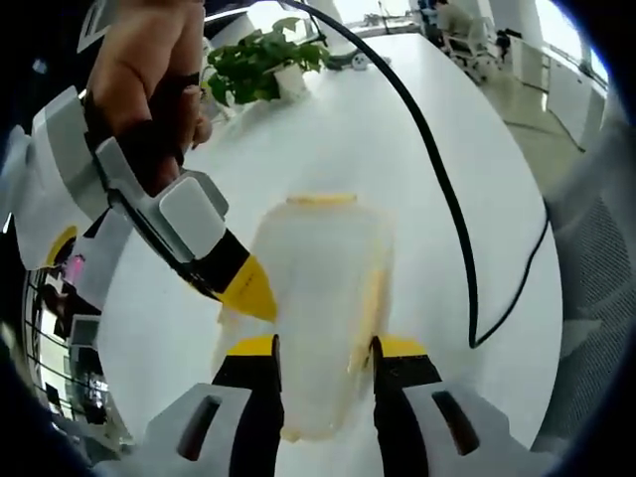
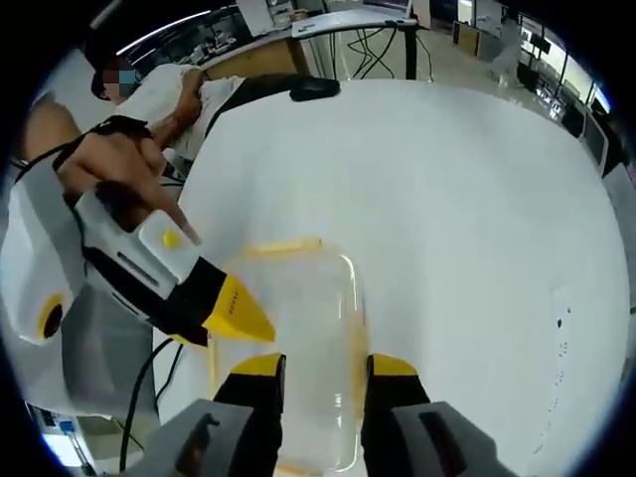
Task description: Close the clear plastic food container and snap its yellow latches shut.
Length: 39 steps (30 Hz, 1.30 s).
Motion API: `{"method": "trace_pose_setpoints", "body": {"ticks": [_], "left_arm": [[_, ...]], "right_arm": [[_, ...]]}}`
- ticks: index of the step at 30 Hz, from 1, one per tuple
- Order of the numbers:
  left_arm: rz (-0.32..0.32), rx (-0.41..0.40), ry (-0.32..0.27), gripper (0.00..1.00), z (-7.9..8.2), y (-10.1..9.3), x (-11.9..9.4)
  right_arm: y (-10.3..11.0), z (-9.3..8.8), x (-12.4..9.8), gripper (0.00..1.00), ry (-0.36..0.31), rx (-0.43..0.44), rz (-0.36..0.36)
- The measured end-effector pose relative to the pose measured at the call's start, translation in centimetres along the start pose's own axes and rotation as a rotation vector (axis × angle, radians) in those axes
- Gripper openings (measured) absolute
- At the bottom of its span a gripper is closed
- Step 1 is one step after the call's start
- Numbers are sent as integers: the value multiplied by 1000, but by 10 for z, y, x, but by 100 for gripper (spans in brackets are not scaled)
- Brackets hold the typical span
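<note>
On the white tabletop [image 1: 477, 149] the clear food container [image 1: 318, 308] lies between both tongs: the left tongs [image 1: 323, 348] and right tongs [image 2: 318, 366] each stand a little open over it, holding nothing I can tell. A yellow latch [image 1: 321, 200] sits on its far edge. Pressing off-centre could likely skid the light container. A black cable [image 1: 447, 199] runs just beside it; a potted plant [image 1: 263, 60] stands well apart.
</note>
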<state>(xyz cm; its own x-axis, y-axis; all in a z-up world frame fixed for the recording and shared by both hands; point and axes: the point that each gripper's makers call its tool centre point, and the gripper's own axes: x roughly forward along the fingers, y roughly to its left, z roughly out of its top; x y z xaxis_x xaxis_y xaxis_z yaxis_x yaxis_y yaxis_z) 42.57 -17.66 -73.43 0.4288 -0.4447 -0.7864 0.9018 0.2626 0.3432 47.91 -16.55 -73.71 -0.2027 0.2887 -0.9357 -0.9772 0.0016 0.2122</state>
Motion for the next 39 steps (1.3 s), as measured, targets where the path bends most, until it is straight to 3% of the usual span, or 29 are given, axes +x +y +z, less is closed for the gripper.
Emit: {"method": "trace_pose_setpoints", "body": {"ticks": [12,14,16,17,21,25,39], "left_arm": [[9,10,-15,33,2,-1,3],[10,14,-18,34,3,-1,2],[12,21,-23,34,3,-1,2],[12,21,-26,34,3,-1,2],[-10,-19,-49,35,7,2,0],[-32,21,-55,34,6,-3,-2],[-63,1,-40,43,-1,-3,-11]], "right_arm": [[2,4,-1,34,-129,69,-46],[3,5,-2,33,-127,53,-71],[2,8,-4,33,-120,-44,-119],[3,9,-4,33,-114,-52,-128],[4,9,-6,32,-110,-39,-146],[7,6,-9,34,-119,-50,-156],[13,-23,-14,45,-110,-16,-195]]}}
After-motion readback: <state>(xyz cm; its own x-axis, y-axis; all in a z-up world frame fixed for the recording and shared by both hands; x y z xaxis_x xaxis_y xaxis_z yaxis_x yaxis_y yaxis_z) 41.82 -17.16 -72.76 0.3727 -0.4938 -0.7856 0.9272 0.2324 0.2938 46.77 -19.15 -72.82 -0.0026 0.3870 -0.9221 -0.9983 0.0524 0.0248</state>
